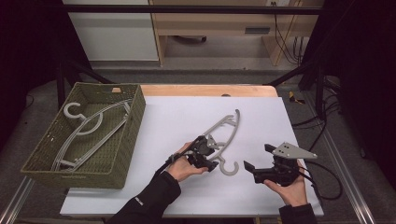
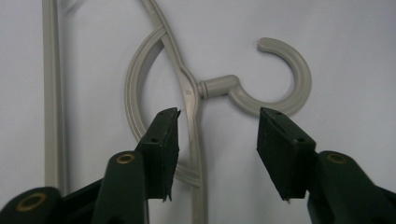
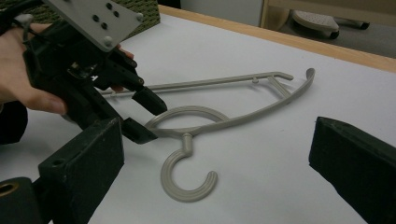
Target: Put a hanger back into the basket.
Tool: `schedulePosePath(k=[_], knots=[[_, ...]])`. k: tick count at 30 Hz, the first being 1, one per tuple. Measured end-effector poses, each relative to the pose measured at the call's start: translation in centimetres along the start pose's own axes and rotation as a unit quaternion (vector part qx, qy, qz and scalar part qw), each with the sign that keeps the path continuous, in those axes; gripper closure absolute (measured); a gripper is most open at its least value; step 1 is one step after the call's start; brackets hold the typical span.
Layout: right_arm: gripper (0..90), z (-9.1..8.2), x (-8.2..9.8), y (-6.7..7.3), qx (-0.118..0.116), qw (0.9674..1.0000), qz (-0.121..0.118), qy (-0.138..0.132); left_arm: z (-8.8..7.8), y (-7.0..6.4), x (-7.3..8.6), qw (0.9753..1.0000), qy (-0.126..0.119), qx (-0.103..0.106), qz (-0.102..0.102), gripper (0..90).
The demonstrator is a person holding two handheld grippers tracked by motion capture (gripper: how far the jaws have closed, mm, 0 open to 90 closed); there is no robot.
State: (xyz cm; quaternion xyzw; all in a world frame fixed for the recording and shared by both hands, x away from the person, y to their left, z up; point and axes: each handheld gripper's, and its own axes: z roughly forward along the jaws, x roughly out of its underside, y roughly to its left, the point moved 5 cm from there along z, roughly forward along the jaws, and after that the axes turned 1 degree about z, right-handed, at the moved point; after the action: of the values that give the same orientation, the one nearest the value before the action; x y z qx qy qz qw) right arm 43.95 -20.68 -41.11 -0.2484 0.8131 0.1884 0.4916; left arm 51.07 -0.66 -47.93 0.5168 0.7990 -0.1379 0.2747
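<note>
On tabletop, your left gripper (image 1: pixel 208 154) standing open, straddling grey hanger (image 1: pixel 227 127) neck; be centring pads before squeezing; right gripper (image 1: pixel 259 157) waiting open.

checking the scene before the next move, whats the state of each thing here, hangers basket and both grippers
hanger on the mat: lying flat, hook toward the person, not gripped
left gripper: open, jaws astride the hanger's neck, pads not pressing
right gripper: open, nothing between the jaws, apart from the hanger
basket: upright on the table's left
hanger in the basket: lying inside
</note>
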Motion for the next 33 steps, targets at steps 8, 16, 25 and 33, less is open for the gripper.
schedulePosePath(k=[8, 16, 25, 33], knots=[[4.1, -0.1, -0.1, -0.1, 0.003, 1.0000, 0.003, -0.002, 1.6, 0.6, 0.3, 0.9998, 0.021, -0.003, 0.001, 58.9], [4.2, 0.0, 0.0, -0.1, 0.001, 1.0000, 0.003, 0.001, 2.5, 0.7, 0.4, 0.9994, 0.034, 0.000, -0.004, 68.2], [4.3, -0.1, 0.0, -0.2, 0.002, 1.0000, 0.005, 0.001, 2.6, 0.9, -0.1, 0.9974, 0.064, 0.009, -0.030, 72.8], [4.4, -0.3, -0.1, -0.2, 0.002, 1.0000, 0.007, -0.002, 2.6, 1.1, -0.1, 0.9968, 0.070, 0.005, -0.038, 81.2]])
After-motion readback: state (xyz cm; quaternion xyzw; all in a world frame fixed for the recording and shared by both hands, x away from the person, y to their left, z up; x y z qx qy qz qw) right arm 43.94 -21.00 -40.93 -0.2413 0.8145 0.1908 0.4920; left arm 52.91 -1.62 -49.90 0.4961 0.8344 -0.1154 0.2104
